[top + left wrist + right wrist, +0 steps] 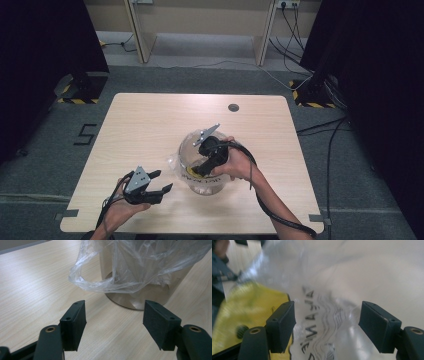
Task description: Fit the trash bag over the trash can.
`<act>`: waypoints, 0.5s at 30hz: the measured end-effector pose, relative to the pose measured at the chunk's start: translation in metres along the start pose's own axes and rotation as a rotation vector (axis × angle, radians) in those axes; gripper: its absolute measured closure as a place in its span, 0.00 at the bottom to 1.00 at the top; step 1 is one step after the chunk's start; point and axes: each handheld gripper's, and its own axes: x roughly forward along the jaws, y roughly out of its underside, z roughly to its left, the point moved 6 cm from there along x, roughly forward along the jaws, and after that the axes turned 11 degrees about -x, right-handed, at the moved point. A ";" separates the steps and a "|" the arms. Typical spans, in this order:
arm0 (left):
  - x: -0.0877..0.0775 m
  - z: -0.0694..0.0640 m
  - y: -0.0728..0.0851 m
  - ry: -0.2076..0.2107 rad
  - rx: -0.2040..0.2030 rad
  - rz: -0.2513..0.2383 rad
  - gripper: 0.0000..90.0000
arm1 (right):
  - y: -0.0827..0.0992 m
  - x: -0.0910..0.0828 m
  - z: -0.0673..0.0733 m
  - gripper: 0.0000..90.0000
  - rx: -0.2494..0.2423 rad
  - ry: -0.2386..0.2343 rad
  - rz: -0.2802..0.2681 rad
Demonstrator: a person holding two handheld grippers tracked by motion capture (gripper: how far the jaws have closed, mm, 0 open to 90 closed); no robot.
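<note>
A round clear container (186,148) lined with a clear plastic bag (173,162) stands at the middle of the wooden table (150,120). My right gripper (198,169) reaches down into it, and its jaws stand open with nothing pressed between them (327,315). Behind them lie crinkled film with black lettering (312,322) and a yellow item (247,312) at the left. My left gripper (166,180) hovers near the table's front left, open and empty (115,315), and points at the container's base (140,295) and the bag's overhanging edge (125,265).
A small round grommet (233,107) sits near the table's far edge. A black "5" mark (86,134) is on the floor at the left. Cables run across the floor at the right (325,125). Dark curtains stand on both sides.
</note>
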 end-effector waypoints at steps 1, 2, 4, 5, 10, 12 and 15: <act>0.000 0.001 0.000 -0.001 0.000 0.001 0.38 | -0.004 -0.004 -0.002 0.32 0.014 0.010 -0.031; 0.000 0.001 0.000 -0.002 -0.001 0.002 0.38 | -0.007 -0.007 -0.004 0.32 0.026 0.024 -0.047; 0.001 0.000 0.001 0.001 0.003 0.006 0.38 | -0.011 -0.009 -0.011 0.32 0.029 0.065 -0.057; 0.001 0.000 0.001 0.002 0.002 0.006 0.38 | -0.013 -0.009 -0.014 0.32 0.037 0.085 -0.058; 0.001 -0.001 0.001 0.002 0.002 0.006 0.38 | -0.016 -0.004 -0.029 0.32 0.073 0.147 -0.046; 0.001 0.000 0.001 0.004 0.002 0.007 0.38 | -0.013 0.000 -0.038 0.32 0.081 0.189 0.015; 0.001 0.000 0.001 0.004 0.001 0.007 0.38 | -0.010 0.003 -0.042 0.32 0.084 0.191 0.059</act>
